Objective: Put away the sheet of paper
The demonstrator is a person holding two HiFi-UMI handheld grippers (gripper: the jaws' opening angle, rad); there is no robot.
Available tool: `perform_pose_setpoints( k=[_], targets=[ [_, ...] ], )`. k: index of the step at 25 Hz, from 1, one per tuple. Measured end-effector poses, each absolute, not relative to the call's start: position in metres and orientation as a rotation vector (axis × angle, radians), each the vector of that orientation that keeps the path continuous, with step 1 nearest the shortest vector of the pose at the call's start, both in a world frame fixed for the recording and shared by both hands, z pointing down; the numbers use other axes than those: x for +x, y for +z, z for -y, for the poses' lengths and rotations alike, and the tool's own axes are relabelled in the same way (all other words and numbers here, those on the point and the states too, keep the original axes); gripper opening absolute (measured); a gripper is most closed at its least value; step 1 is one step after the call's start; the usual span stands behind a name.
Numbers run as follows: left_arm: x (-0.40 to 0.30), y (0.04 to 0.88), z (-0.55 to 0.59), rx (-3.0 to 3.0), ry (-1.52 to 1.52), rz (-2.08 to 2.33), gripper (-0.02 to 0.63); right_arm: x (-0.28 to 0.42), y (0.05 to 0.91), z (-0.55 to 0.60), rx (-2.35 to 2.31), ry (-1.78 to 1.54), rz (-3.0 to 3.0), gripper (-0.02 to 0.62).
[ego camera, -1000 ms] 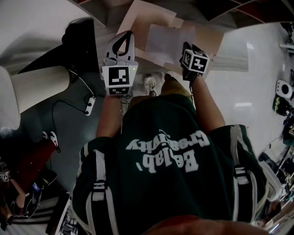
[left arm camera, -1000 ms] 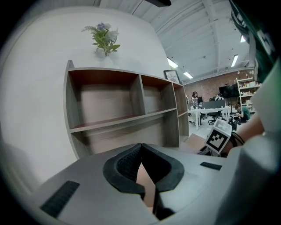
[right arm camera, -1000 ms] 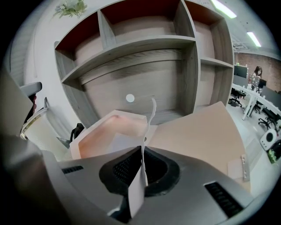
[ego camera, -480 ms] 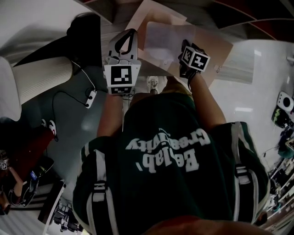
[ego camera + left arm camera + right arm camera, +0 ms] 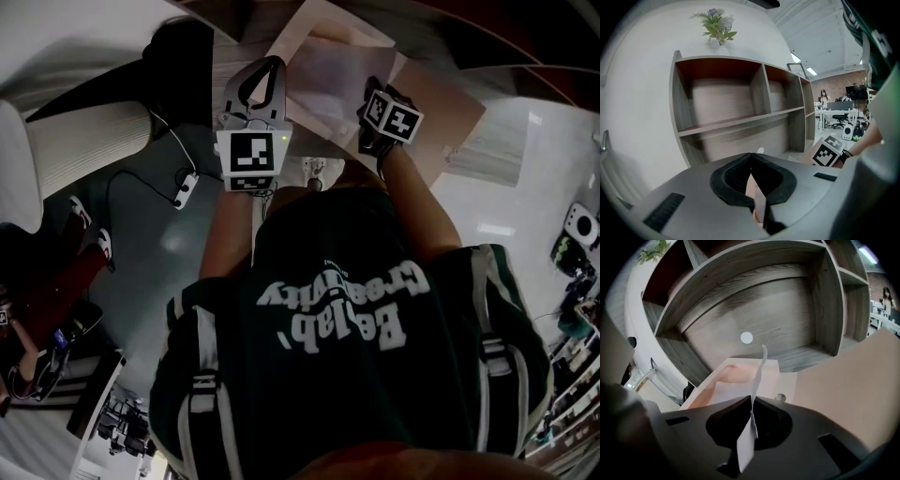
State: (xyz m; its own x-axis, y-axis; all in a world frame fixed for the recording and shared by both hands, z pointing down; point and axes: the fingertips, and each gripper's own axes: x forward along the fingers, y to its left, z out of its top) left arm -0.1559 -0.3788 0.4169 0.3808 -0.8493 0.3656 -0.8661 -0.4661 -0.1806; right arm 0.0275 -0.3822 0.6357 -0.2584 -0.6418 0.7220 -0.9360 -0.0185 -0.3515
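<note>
Facing wooden shelves (image 5: 740,108): right hand-held gripper (image 5: 751,401) pinching sheet (image 5: 746,443), left hand-held gripper (image 5: 751,159) pinching folder (image 5: 441,98).

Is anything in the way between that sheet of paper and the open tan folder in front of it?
Nothing visible blocks it. The right gripper is shut on the sheet of paper, whose far end reaches over the open tan folder. The left gripper pinches a tan flap, off to the sheet's left.
</note>
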Motion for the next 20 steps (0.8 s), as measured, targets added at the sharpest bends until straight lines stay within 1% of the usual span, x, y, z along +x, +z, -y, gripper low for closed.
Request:
perform_pose_setpoints(
  k=[8, 17, 18, 19, 20],
  targets=[
    [-0.158, 0.418, 0.374, 2.549, 0.646, 1.613, 0.018, 0.002, 0.641, 0.369, 1.523, 1.22, 1.946, 0.035],
    [-0.152, 0.422, 0.366, 2.559, 0.652, 1.593, 0.018, -0.017, 0.64, 0.356, 1.352, 1.074, 2.0, 0.038],
    [-0.152, 0.423, 0.366, 2.56, 0.651, 1.591, 0.018, -0.019, 0.641, 0.355, 1.335, 1.049, 2.005, 0.07],
    [-0.153, 0.423, 0.367, 2.561, 0.65, 1.589, 0.018, -0.021, 0.642, 0.355, 1.315, 1.022, 2.011, 0.197],
    [-0.154, 0.423, 0.368, 2.562, 0.649, 1.588, 0.018, -0.022, 0.641, 0.355, 1.296, 0.99, 2.016, 0.209]
  ],
)
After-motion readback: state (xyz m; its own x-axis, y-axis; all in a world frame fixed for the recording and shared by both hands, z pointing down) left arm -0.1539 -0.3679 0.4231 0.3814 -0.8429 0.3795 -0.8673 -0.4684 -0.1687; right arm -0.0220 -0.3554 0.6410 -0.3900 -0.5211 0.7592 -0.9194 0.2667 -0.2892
